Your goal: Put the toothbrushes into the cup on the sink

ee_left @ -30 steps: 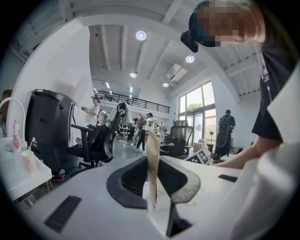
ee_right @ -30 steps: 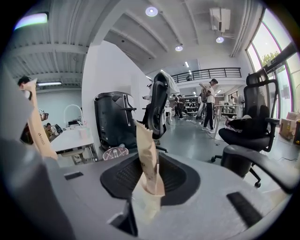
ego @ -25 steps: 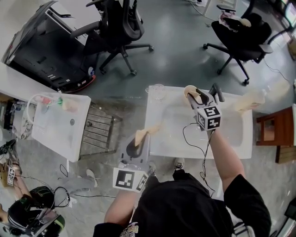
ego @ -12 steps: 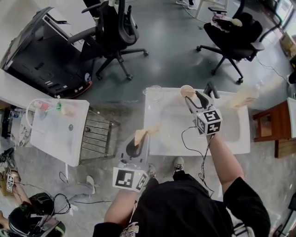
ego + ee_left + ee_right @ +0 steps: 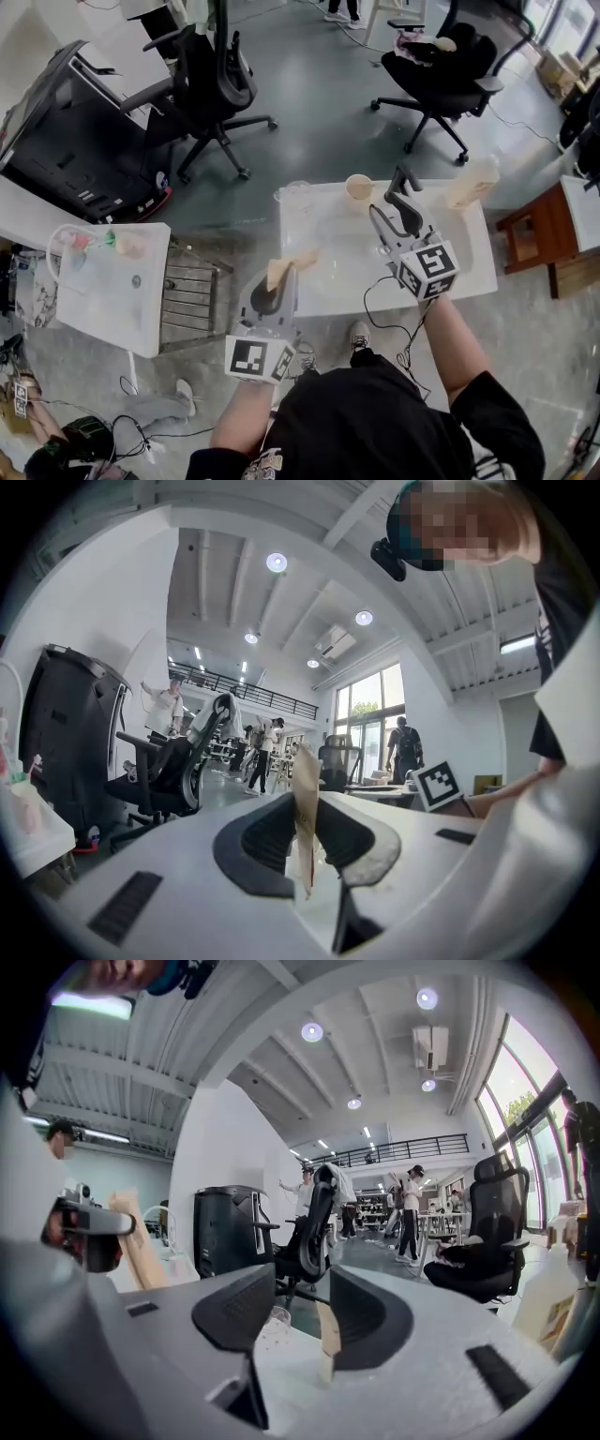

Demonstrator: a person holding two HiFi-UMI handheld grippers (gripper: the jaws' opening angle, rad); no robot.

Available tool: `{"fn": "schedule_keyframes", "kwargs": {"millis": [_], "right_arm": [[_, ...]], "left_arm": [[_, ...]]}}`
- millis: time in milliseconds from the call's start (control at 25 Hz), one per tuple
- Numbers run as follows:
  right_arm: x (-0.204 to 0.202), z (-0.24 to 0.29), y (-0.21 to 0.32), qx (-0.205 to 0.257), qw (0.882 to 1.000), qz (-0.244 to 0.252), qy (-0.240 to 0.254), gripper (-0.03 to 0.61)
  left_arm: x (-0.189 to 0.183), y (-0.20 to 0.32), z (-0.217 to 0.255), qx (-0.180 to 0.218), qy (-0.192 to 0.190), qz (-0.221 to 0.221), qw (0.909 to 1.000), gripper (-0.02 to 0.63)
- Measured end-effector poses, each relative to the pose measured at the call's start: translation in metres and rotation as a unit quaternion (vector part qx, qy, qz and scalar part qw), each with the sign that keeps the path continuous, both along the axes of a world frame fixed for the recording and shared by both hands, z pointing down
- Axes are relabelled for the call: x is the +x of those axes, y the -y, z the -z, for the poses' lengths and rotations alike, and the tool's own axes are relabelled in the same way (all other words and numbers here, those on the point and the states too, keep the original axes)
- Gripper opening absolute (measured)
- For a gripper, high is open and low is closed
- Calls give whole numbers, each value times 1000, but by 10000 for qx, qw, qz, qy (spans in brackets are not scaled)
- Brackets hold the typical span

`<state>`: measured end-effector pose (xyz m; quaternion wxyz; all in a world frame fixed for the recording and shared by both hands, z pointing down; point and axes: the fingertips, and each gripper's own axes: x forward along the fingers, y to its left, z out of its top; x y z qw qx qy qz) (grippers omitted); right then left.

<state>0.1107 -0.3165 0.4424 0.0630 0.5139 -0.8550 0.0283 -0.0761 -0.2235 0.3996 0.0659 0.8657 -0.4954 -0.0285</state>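
The tan cup point(image 5: 358, 187) stands at the far edge of the white sink point(image 5: 469, 253). My right gripper point(image 5: 392, 199) hovers just right of the cup. Its jaws are closing, a wide gap still between them, and grip nothing. In the right gripper view point(image 5: 300, 1321) a tan strip point(image 5: 326, 1340) shows beside the right-hand jaw; it looks like the cup's side beyond. My left gripper point(image 5: 279, 281) sits at the sink's near left edge, shut on a flat tan toothbrush pack point(image 5: 292, 264). That pack point(image 5: 305, 808) stands upright between the jaws of the left gripper point(image 5: 305, 846).
A clear glass point(image 5: 295, 192) stands at the sink's far left corner, a pale bottle point(image 5: 469, 183) at its far right. Left of the sink are a metal rack point(image 5: 192, 286) and a second white table point(image 5: 108, 272). Office chairs point(image 5: 211, 94) stand beyond; a wooden stool point(image 5: 530, 230) stands right.
My right gripper has drawn back from the cup, which now stands apart at its left. The left gripper keeps its hold on the toothbrush pack and has barely moved.
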Motion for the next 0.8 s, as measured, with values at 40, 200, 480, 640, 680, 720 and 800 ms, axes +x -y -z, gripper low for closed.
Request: {"fn": "schedule_keyframes", "kwargs": {"millis": [40,200,480,640,680,720,800], "right_arm": [[-1,9,-7,81,10000,-9,10,184],[-2,38,-37,357,9993,-78,63,136],[-11,77,-85,731,9972,-155,-60,9],[-21,83,-109,780,9968,-186,-56,8],[-24,83,-115,793,9967,-179,-50,8],[-28,84,-120,805,9966,-168,-52,6],[-33,84,-127,810,9966,-140,-62,6]], "left_arm": [[0,0,2,29,-13,-38,10000,58],[-1,-3,9,121,-54,-163,9998,58],[-2,-10,24,268,-115,-361,9989,58],[-5,-13,27,382,-161,-429,9982,58],[-5,-14,26,427,-183,-447,9979,58],[-6,-15,27,458,-186,-457,9977,58],[-8,-17,29,510,-186,-471,9974,58]]}}
